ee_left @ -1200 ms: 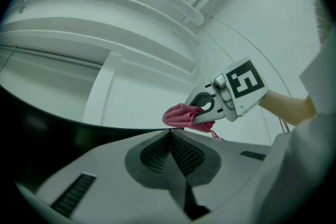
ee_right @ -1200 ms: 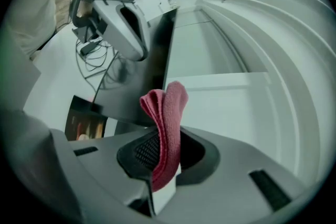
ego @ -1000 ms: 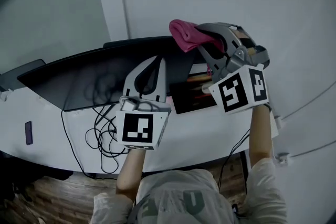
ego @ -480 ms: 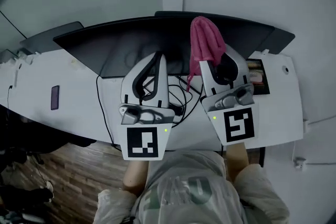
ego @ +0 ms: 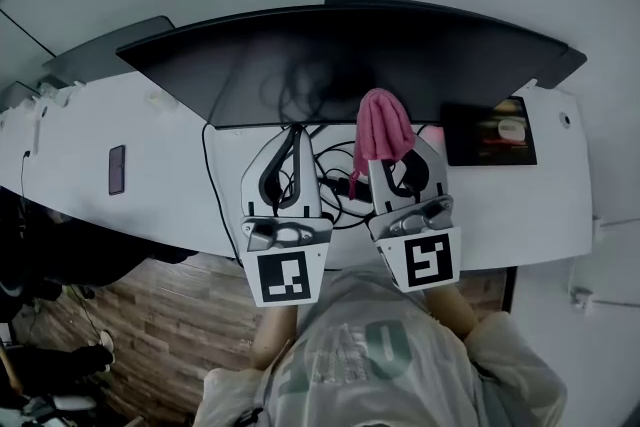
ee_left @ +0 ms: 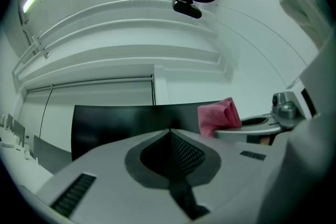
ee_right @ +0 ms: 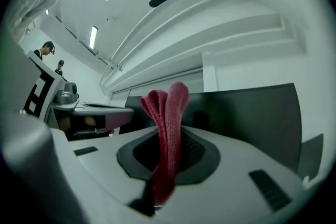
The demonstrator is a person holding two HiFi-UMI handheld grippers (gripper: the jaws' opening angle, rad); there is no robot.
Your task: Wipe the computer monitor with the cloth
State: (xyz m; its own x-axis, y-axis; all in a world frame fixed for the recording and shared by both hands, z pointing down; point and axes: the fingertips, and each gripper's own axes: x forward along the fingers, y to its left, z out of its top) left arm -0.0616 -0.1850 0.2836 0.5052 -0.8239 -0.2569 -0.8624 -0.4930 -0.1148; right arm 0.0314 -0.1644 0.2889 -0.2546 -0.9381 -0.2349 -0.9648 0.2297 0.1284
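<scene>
A wide curved black monitor [ego: 330,55] stands on the white desk [ego: 150,185], screen dark. My right gripper [ego: 385,140] is shut on a pink cloth [ego: 380,130], which sticks up past the jaw tips just below the screen's lower edge. In the right gripper view the cloth [ee_right: 167,139] is pinched between the jaws with the monitor [ee_right: 252,118] ahead. My left gripper [ego: 292,133] is shut with nothing in it, beside the right one. In the left gripper view the monitor [ee_left: 115,120] and the cloth [ee_left: 216,115] show beyond the closed jaws.
A tangle of black cables [ego: 330,175] lies on the desk under the grippers. A small lit tablet screen [ego: 490,130] sits at the right. A phone [ego: 117,169] lies at the left. A second dark screen [ego: 100,50] stands far left. Wooden floor [ego: 170,335] lies below the desk edge.
Both grippers have drawn back toward the person and lower in view. The cloth has come away from the screen's upper part down to its bottom edge. The head view has shifted right.
</scene>
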